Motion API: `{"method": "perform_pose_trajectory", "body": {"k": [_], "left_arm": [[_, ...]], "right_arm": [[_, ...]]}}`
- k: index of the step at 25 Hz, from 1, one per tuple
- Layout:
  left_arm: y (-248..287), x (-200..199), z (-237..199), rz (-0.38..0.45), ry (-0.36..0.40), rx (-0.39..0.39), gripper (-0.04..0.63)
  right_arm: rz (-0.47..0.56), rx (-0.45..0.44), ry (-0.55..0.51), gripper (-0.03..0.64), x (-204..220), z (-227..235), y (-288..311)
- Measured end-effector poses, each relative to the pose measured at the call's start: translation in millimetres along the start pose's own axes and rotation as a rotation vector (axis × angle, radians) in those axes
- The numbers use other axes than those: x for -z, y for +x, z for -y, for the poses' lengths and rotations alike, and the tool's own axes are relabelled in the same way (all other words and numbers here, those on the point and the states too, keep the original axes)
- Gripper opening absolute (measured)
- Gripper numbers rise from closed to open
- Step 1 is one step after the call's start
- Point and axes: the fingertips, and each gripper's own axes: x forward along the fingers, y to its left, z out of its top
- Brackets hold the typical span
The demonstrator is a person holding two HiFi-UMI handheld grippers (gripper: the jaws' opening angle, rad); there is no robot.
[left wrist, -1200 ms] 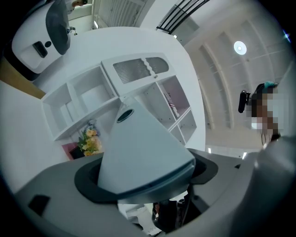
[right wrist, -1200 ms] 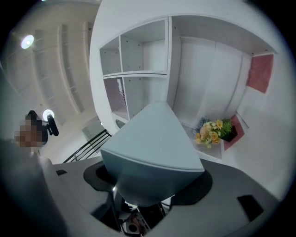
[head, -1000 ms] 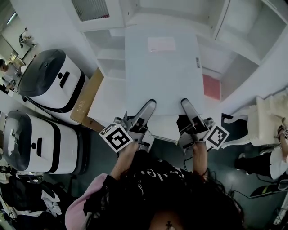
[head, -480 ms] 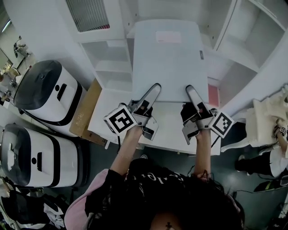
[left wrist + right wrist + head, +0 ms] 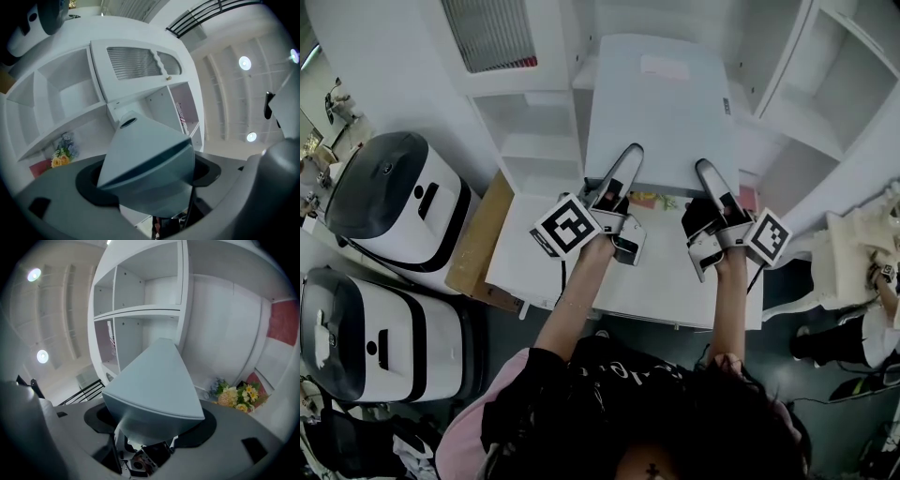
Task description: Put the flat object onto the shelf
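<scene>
The flat object [image 5: 661, 108] is a large pale grey board with a white label at its far end, held up in front of the white shelf unit [image 5: 534, 127]. My left gripper [image 5: 623, 176] is shut on the board's near edge at the left. At the right of that same edge, my right gripper [image 5: 710, 183] is shut on it too. In the left gripper view the board [image 5: 47, 197] fills the bottom, with the upper finger [image 5: 140, 154] lying on it. The right gripper view shows the same: board [image 5: 243, 432] below, finger [image 5: 157, 380] on top. The lower jaws are hidden.
A white table [image 5: 666, 281] lies under the grippers, with a small bunch of flowers [image 5: 644, 199] at its back. Open shelf compartments [image 5: 140, 287] rise ahead and to both sides. Two white and black appliances [image 5: 394, 192] [image 5: 356, 328] and a cardboard sheet [image 5: 478, 234] stand at the left.
Both grippers have carried the board forward, away from the person and toward the shelf. Its near edge has cleared the table's back, so the flowers now show.
</scene>
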Motion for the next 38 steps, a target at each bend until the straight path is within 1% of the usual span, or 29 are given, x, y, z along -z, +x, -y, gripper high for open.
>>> {"method": "perform_pose_trajectory", "body": {"k": [3, 5, 8, 10, 12, 16, 18, 21, 25, 31, 33, 38], "left_arm": [[15, -8, 0, 0.075, -0.016, 0.008, 0.425], [26, -9, 1, 0.100, -0.024, 0.012, 0.425], [40, -16, 8, 0.134, -0.012, 0.033, 0.424], [48, -20, 10, 0.139, 0.001, 0.042, 0.423], [55, -21, 7, 0.136, -0.004, 0.038, 0.423], [60, -22, -8, 0.163, -0.083, 0.006, 0.423], [61, -25, -12, 0.186, -0.106, -0.001, 0.423], [68, -34, -14, 0.199, -0.097, 0.003, 0.423], [87, -41, -23, 0.187, -0.080, -0.009, 0.423], [107, -44, -29, 0.216, -0.086, -0.050, 0.425], [115, -46, -32, 0.231, -0.097, -0.067, 0.425], [129, -50, -39, 0.256, -0.114, -0.105, 0.425]], "right_arm": [[0.027, -0.017, 0.011, 0.313, -12, 1, 6], [0.045, -0.026, 0.017, 0.314, -22, 1, 7], [0.068, -0.039, 0.032, 0.316, -28, 0, 7], [0.079, -0.046, 0.032, 0.318, -30, -1, 6], [0.089, -0.046, 0.020, 0.318, -32, -2, 5], [0.084, -0.050, -0.007, 0.318, -33, -3, 5], [0.076, -0.054, -0.014, 0.318, -31, -6, 5], [0.079, -0.061, -0.037, 0.316, -29, -9, 0], [0.083, -0.037, -0.090, 0.316, -26, -8, -10], [0.058, -0.009, -0.085, 0.316, -9, -1, -22], [0.063, 0.014, -0.123, 0.316, -10, 1, -26], [0.062, 0.037, -0.324, 0.314, -17, -10, -19]]}}
